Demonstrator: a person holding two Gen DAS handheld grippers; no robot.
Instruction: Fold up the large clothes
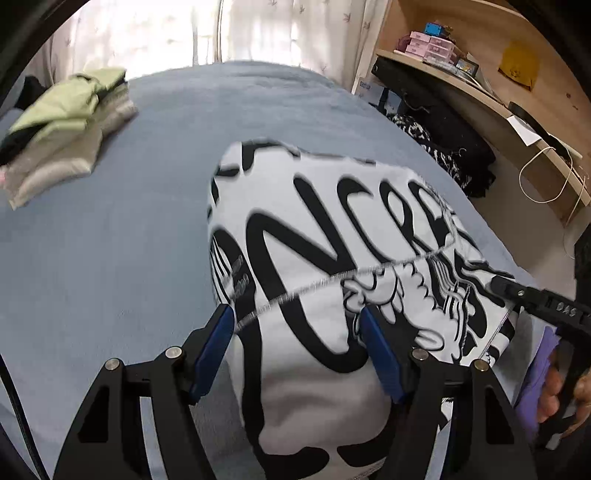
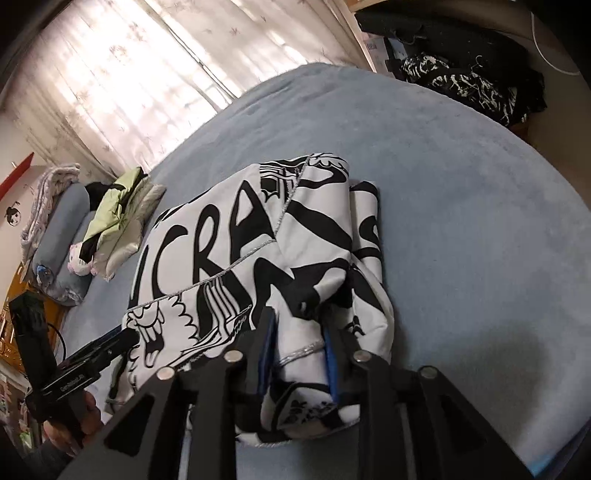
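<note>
Our left gripper's point(image 1: 297, 321) jaws stand wide apart astride the near edge of the black-and-white printed garment point(image 1: 332, 236), pads not pressing it, while our right gripper's point(image 2: 301, 332) jaws sit narrow around a bunched fold of that garment. The garment lies partly folded on the blue bed point(image 1: 110, 240). Beyond the garment, a pile of folded clothes point(image 1: 66, 125) rests on the bed.

Bright backlight through curtains point(image 1: 258, 26); motion blur, dark fisheye corners.
</note>
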